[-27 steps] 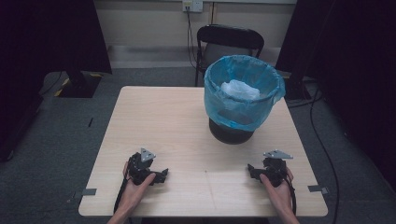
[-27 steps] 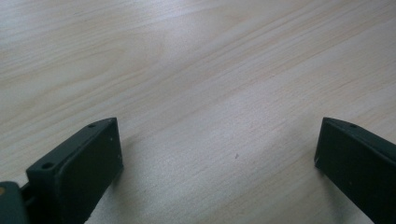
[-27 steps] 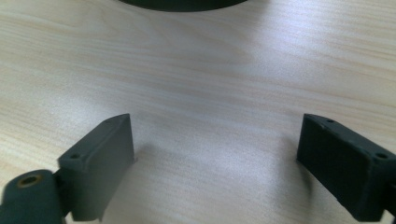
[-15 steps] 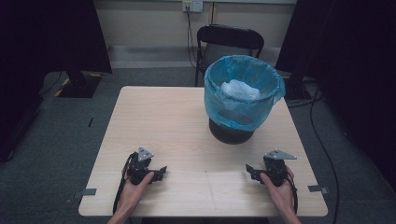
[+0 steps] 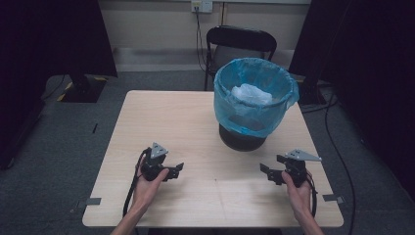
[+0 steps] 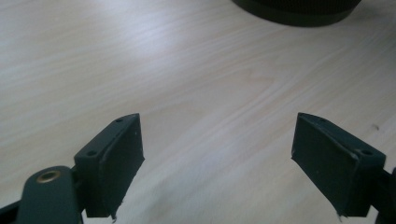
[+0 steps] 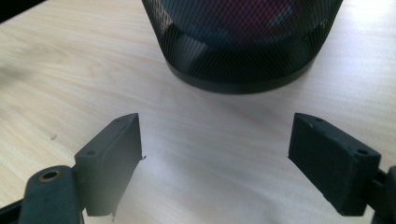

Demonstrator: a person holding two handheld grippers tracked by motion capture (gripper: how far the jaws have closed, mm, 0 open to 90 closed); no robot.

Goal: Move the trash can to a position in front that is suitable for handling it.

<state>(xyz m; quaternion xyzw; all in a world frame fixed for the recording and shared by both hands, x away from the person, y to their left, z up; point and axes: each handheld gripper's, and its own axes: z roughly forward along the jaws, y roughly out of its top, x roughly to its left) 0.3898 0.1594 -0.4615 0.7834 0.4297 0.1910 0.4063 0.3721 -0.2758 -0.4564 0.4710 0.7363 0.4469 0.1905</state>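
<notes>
A black mesh waste bin (image 5: 243,137) with a blue plastic liner (image 5: 254,117) stands on the far right part of the light wooden table (image 5: 166,117). Something white and crumpled (image 5: 251,93) lies inside it. My left gripper (image 5: 175,170) rests low over the near left of the table, pointing right, jaws open and empty. My right gripper (image 5: 267,172) sits at the near right, pointing left, also open and empty. The left gripper view has its jaws (image 6: 217,158) wide apart over bare wood, with the bin's base (image 6: 299,7) at the top. In the right gripper view the open jaws (image 7: 215,158) face the mesh bin (image 7: 243,37).
A black chair (image 5: 240,46) stands behind the table's far edge. Dark curtains hang at both sides, and cables run across the grey floor at the right (image 5: 337,147). Tape marks (image 5: 90,201) sit by the table's near corners.
</notes>
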